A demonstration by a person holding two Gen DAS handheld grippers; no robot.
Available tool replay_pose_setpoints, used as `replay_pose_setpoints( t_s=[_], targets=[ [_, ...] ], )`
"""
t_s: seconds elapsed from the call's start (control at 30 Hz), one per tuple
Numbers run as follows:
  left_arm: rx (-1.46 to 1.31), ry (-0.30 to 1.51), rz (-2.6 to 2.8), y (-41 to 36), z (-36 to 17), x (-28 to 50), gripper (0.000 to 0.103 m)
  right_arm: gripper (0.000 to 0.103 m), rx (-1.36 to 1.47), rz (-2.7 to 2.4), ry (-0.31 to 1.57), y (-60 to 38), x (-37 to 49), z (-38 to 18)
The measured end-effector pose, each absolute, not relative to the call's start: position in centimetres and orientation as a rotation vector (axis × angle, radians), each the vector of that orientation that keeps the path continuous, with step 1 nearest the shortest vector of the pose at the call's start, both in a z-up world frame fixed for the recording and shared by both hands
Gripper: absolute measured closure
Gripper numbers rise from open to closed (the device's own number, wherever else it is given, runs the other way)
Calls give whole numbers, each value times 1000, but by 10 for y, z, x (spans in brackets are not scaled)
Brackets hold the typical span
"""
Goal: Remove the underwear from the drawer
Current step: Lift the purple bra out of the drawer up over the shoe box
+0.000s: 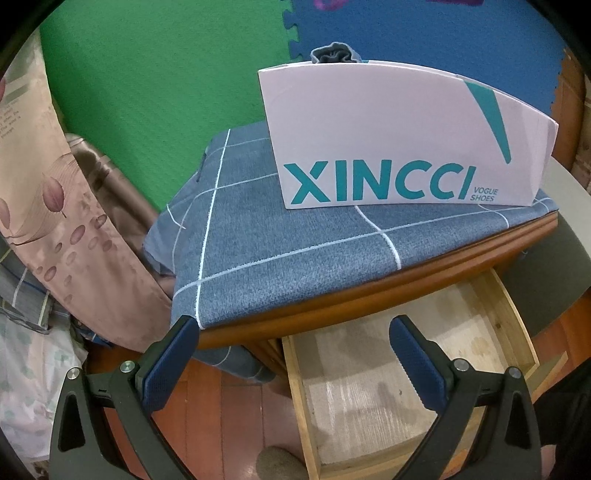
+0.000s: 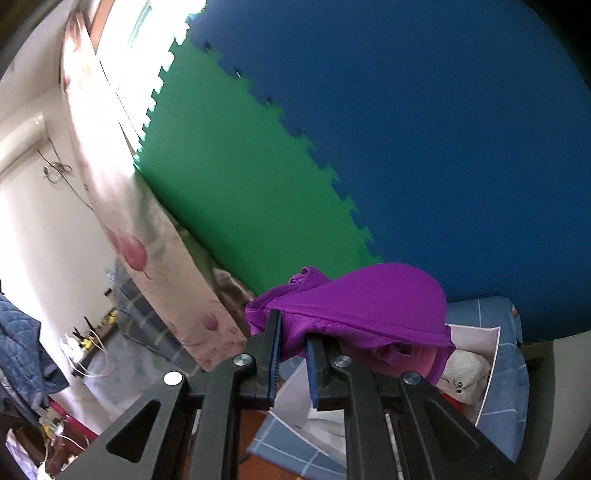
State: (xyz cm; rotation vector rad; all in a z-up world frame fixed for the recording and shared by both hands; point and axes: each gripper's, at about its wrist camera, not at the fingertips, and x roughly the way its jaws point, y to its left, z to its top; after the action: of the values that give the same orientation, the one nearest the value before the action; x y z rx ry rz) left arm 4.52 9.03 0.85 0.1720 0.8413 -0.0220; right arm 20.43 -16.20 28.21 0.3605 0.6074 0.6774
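Note:
My right gripper [image 2: 293, 332] is shut on purple underwear [image 2: 354, 302] and holds it up in the air above a white shoe box [image 2: 487, 354] that has pale cloth inside. In the left wrist view, my left gripper [image 1: 295, 332] is open and empty, hovering above an open wooden drawer [image 1: 295, 384]; the drawer's paper-lined bottom looks bare. The white XINCCI shoe box [image 1: 388, 140] stands on the nightstand top, with grey cloth [image 1: 332, 53] showing over its rim. A bit of the purple underwear [image 1: 328, 4] shows at the top edge.
A blue checked cloth [image 1: 295, 243] covers the wooden nightstand [image 1: 369, 302]. A floral curtain [image 1: 44, 206] hangs on the left. Green foam mat [image 1: 166, 92] and blue foam mat [image 1: 424, 33] cover the wall behind. Bedding [image 1: 26, 369] lies at the lower left.

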Motion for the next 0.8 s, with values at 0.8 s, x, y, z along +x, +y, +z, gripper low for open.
replay_pose_setpoints(
  t_s=[0.8],
  targets=[
    [167,839,-36,90,9,43,1,91,182,698,873,-81,216,149]
  ],
)
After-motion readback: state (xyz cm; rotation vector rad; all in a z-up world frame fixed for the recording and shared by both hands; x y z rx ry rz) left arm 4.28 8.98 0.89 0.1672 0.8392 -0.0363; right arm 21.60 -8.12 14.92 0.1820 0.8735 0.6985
